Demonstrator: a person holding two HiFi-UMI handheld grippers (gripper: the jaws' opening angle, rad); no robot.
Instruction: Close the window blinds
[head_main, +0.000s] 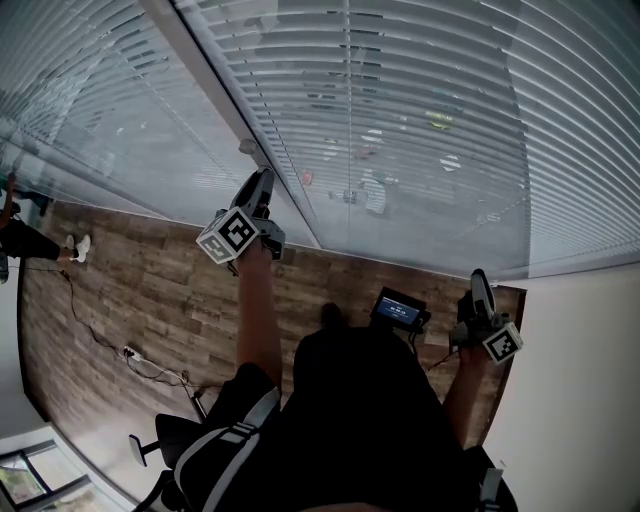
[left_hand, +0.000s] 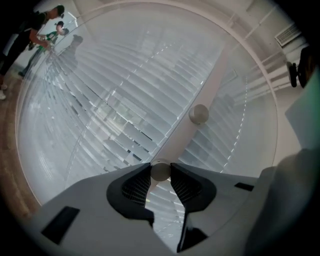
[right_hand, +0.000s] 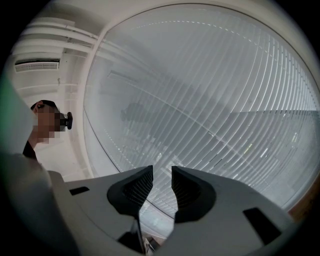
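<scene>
Blinds (head_main: 420, 120) ahead, left gripper (left_hand: 160, 168) around probable cord bead (left_hand: 160, 173).

Blinds (head_main: 420, 120) white, slatted; floor (head_main: 150, 290) brown wood planks; marker cube (head_main: 229, 237) black-white squares; cord bead (left_hand: 160, 171) grey.

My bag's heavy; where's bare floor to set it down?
Bare floor lies between the foot of the blinds and the cable. Lower left is crowded: the cable, a power strip, a chair.
</scene>
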